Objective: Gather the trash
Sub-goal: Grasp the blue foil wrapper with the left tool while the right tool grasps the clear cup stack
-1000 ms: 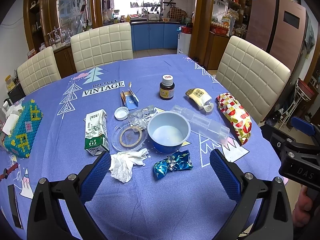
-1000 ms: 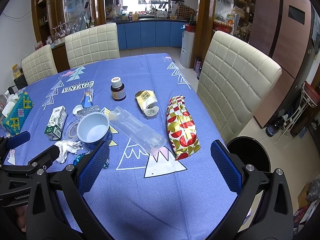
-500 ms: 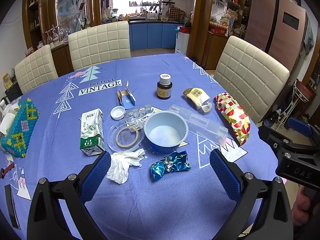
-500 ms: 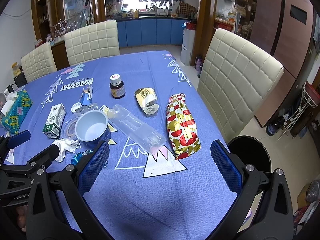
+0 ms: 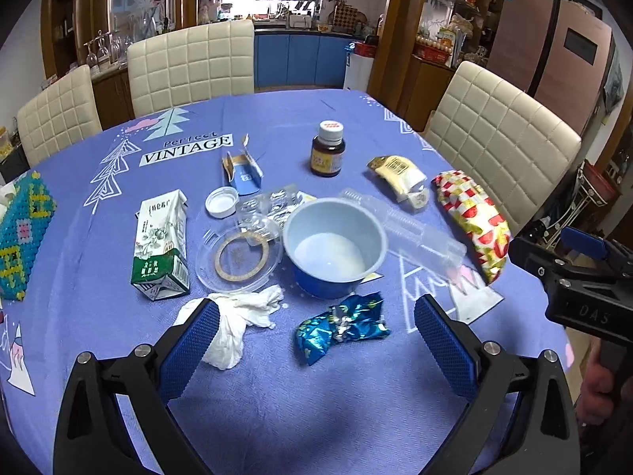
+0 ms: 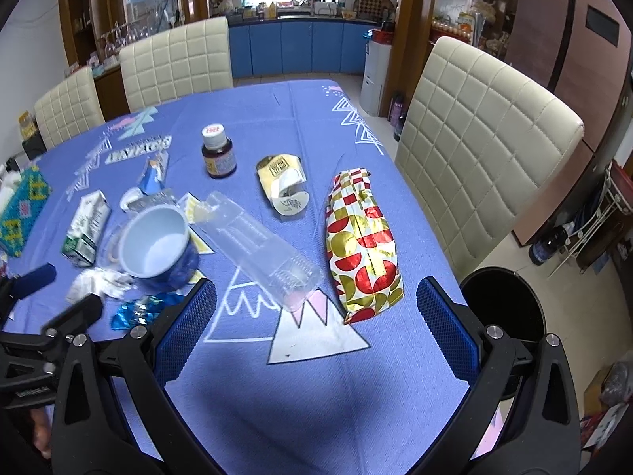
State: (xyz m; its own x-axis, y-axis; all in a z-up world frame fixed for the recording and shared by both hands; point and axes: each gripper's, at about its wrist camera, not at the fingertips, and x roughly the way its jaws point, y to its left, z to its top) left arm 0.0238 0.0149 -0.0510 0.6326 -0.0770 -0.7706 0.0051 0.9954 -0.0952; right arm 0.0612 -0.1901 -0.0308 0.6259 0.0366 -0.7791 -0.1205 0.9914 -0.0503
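Blue textured pads face each other across a wide gap on both of our tongs, and neither holds anything. Our left gripper [image 5: 314, 340] hovers low over the near edge of the table [image 5: 316, 403], and directly ahead of it at twelve o'clock, between the pads, lies a crumpled blue foil wrapper [image 5: 340, 326]. At about ten o'clock a wadded white tissue [image 5: 237, 316] sits just beside the left pad. Past these at twelve stands a blue bowl [image 5: 334, 245], touching a clear plastic lid [image 5: 237, 255] on its left, and a milk carton [image 5: 160, 239] lies further out at ten. At one o'clock a clear plastic tray [image 5: 407, 223] stretches diagonally, with a red and gold snack bag [image 5: 470, 217] beyond it at two. Far out at twelve stands a brown bottle [image 5: 327, 150] with a white cap, and a torn blue box [image 5: 241, 168] lies at eleven.

Our right gripper [image 6: 316, 324] hangs over the cloth near the table's right edge. The clear plastic tray [image 6: 257, 249] lies just ahead at eleven, the snack bag [image 6: 362, 245] at twelve to one, well apart from the pads. A yellow wrapper [image 6: 283, 184] rests further out at twelve. At three o'clock, off the table on the floor, stands a black bin [image 6: 502, 304]. The left tool's body shows at nine.
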